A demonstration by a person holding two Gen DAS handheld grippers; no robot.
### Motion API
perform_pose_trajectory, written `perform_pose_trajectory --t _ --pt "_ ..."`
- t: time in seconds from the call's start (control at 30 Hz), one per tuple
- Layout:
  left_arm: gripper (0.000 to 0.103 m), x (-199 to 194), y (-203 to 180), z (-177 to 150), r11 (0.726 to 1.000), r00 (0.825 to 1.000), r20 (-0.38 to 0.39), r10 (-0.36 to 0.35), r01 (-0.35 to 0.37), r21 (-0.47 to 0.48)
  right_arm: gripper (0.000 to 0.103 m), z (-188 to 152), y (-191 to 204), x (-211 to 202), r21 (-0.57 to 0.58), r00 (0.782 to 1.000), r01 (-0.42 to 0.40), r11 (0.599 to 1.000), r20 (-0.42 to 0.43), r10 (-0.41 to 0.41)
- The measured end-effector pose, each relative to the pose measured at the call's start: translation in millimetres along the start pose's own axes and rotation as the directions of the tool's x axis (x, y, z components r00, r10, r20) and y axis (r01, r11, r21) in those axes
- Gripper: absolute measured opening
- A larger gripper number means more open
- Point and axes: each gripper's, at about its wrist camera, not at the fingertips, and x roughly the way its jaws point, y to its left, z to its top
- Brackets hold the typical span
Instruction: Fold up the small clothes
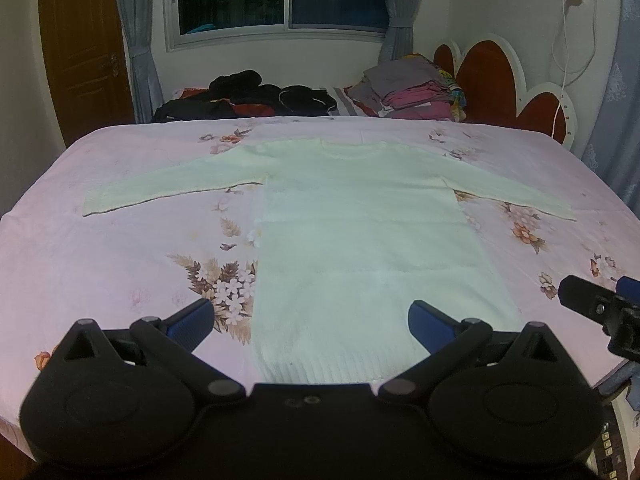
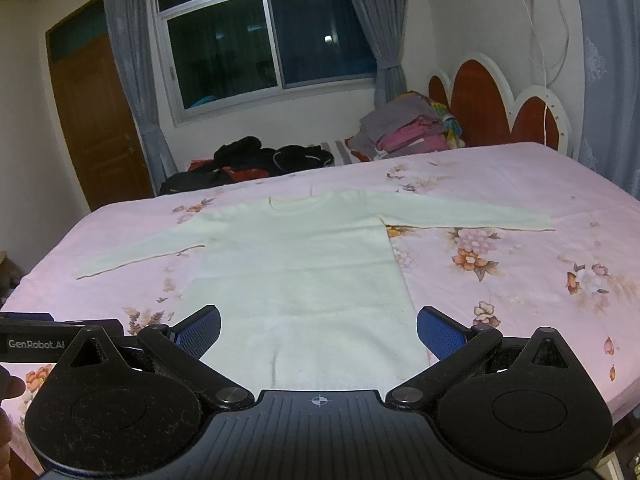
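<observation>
Both wrist views: left gripper [image 1: 312, 322] and right gripper [image 2: 319, 330] spread wide above sweater [image 1: 360, 240] hem.

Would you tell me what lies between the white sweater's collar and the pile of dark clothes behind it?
Only bare floral bedsheet lies between the white sweater and the dark clothes, in both wrist views.

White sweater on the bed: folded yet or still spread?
Spread. The white sweater lies flat on the pink floral bedsheet, both sleeves stretched out sideways, hem toward the camera, no fold visible. Both tools are open and hold nothing.
</observation>
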Motion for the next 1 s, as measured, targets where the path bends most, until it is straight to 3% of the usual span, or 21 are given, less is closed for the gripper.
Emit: perform_pose_trajectory --t 0.47,1.0 --pt "0.103 30.4 3.1 15.3 1.0 1.0 -0.023 0.017 -0.018 -0.004 0.103 11.2 -12.7 27.2 0.019 1.0 0.014 1.0 -0.018 -0.014" --pt "0.103 115.3 -3.0 53.4 1.0 0.999 -0.039 -0.011 0.01 -0.027 0.103 49.9 -86.3 114.8 0.062 0.998 0.064 0.996 0.006 -0.064"
